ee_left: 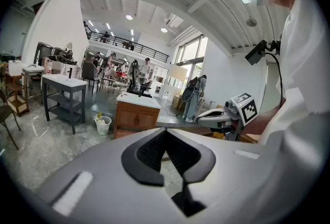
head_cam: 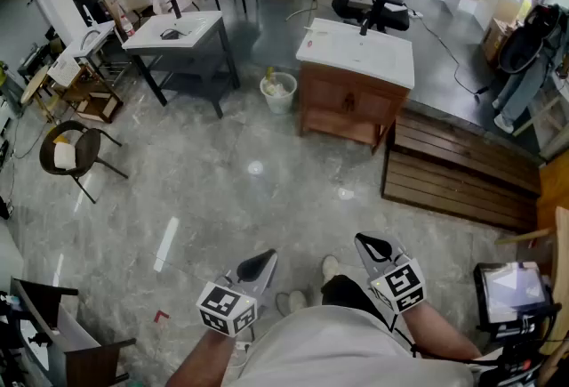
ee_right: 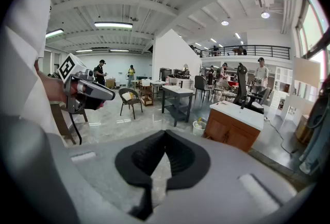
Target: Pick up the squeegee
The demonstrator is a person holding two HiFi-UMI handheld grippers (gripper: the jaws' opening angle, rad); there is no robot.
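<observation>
Grey polished floor (head_cam: 222,189) fills most of the head view, and its glossy sheen suggests it could be slippery if you hurry across it.

At the far left edge, the dark chair (head_cam: 67,149) stands away from the other furniture. It is something to clip if you swing wide toward the upper left.

That is where the white-topped table (head_cam: 191,20) stands, with a small dark object (head_cam: 171,34) lying on it. It is too small to tell what it is, and I cannot pick out the squeegee for certain in any view. Your first risk is walking to the wrong surface.

At lower centre, your left gripper (head_cam: 260,262) has its jaws closed together on nothing. If you arrive like that, the closed tips will shove the squeegee along instead of straddling it.

Just right of it, above centre, the white bucket (head_cam: 279,92) sits on the floor beside the wooden cabinet (head_cam: 347,100), easy to kick on a straight path between table and cabinet. The cabinet's white top carries something dark at its far edge, also unreadable.

Your right gripper (head_cam: 372,246), low and right of centre, is likewise closed and empty, and both grippers are well apart from any surface.

At the right, the slatted wooden platform (head_cam: 462,172) appears to sit above the floor. It is a tripping edge if you pass the cabinet on that side while watching the grippers.
</observation>
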